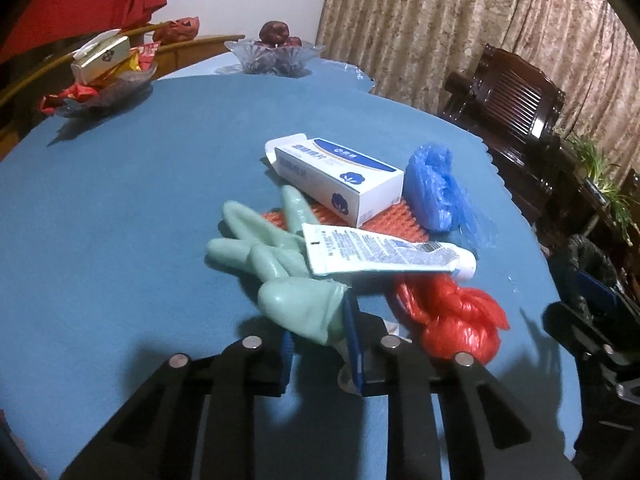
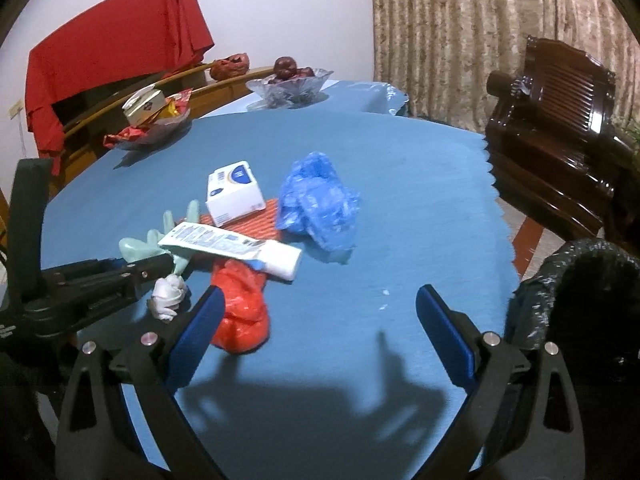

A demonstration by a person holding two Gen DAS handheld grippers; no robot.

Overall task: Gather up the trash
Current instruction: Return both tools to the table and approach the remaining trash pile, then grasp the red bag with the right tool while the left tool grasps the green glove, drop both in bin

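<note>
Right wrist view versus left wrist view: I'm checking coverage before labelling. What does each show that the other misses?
Only the right wrist view shows the crumpled white tissue wad beside the left hand-held gripper, and the open right hand-held gripper.

Only the left wrist view shows potted green plants.

Both show the pale green rubber glove, pinched by the left hand-held gripper, the white printed tube, red plastic bag and crumpled blue plastic bag.

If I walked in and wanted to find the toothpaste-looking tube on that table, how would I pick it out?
Look at the round table with the blue cloth, then at the small heap of rubbish near its middle. The tube lies flat on top, across a pale green rubber glove and beside a crumpled red bag. It is the only long flat white thing, covered in small blue print, with a white cap.
</note>
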